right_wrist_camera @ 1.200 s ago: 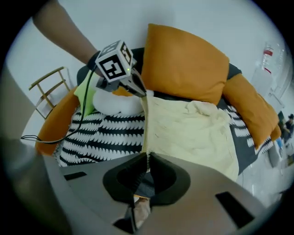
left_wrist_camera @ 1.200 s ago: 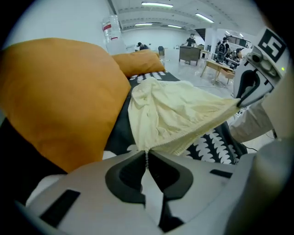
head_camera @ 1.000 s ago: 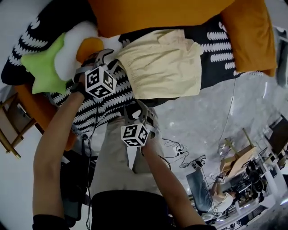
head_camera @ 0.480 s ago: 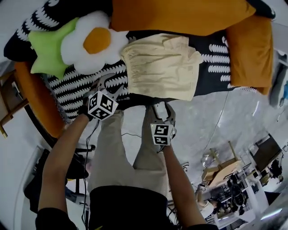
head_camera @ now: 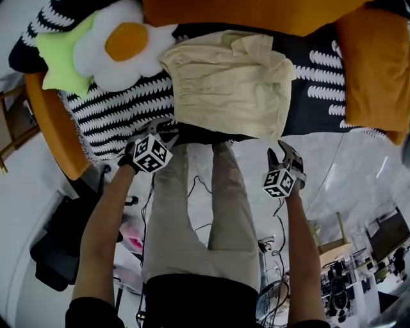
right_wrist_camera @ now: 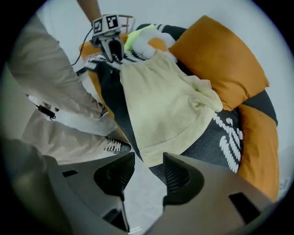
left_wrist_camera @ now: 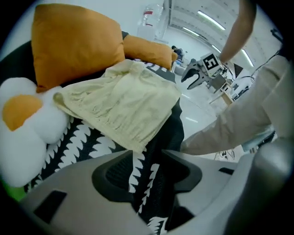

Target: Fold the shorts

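Observation:
The pale yellow shorts (head_camera: 224, 83) lie spread on a black-and-white blanket (head_camera: 122, 109). Their hem is toward the front edge. My left gripper (head_camera: 165, 130) hovers at the blanket's front edge, just off the shorts' near left corner. Its jaws stand open, and in the left gripper view (left_wrist_camera: 147, 176) only the blanket shows between them, with the shorts (left_wrist_camera: 124, 103) beyond. My right gripper (head_camera: 282, 154) hangs over the floor below the near right corner. Its jaws are closing with nothing between them, and the right gripper view (right_wrist_camera: 142, 176) shows the shorts' hem (right_wrist_camera: 170, 110) just ahead.
Orange cushions (head_camera: 256, 13) line the back and right (head_camera: 375, 70). A white flower pillow (head_camera: 125, 45) and a green star pillow (head_camera: 57, 54) lie left of the shorts. The person's legs (head_camera: 198, 211) stand between the grippers. Cables (head_camera: 278, 237) trail on the floor.
The right gripper has swung from between the legs out to the right, below the shorts' right corner. The left gripper has moved from beside the waistband to the blanket's front edge.

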{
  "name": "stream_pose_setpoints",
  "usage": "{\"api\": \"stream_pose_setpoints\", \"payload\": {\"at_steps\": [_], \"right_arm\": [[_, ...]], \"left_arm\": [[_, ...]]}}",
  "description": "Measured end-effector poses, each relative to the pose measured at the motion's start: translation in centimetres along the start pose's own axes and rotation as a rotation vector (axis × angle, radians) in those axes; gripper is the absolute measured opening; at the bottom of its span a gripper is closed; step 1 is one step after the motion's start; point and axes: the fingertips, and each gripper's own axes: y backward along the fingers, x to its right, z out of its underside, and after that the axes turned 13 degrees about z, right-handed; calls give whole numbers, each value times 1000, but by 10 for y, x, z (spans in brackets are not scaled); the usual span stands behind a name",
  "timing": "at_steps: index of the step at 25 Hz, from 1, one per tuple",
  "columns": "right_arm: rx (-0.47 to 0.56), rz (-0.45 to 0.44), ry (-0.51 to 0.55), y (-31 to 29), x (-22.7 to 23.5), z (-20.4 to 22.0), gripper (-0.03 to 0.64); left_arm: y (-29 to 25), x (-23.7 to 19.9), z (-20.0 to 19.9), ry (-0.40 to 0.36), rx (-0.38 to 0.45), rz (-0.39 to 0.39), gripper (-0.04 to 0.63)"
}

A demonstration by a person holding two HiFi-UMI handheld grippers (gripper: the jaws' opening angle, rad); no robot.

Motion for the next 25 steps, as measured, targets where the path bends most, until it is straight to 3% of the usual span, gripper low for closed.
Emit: {"api": "stream_pose_setpoints", "payload": {"at_steps": [4, 7, 11, 14, 16, 19, 22, 24, 25], "right_arm": [[23, -20, 125, -13, -1, 15, 202], [37, -14, 150, -20, 1, 10, 202], [62, -37, 208, -28, -9, 0, 196], [55, -35, 270, -42, -7, 2, 139], [36, -9, 267, -46, 4, 6, 41], [20, -7, 222, -39, 16, 16, 17], [35, -25, 187, -25, 13, 20, 32], [23, -58, 206, -22, -2, 22, 167], [14, -53, 233, -24, -8, 23, 202]], "left_arm": [[-12, 5, -5, -7, -43, 55, 190], [-15, -12, -3, 53, -28, 30, 190], [-27, -18, 4, 133, -21, 53, 188], [-29, -19, 3, 174, -27, 65, 72], [-26, -12, 1, 185, -22, 112, 49], [-15, -4, -9, 188, 22, 135, 40], [-1, 1, -15, 205, 69, 118, 37], [2, 6, -7, 228, 85, 108, 17], [2, 9, -1, 239, 84, 107, 12]]}}
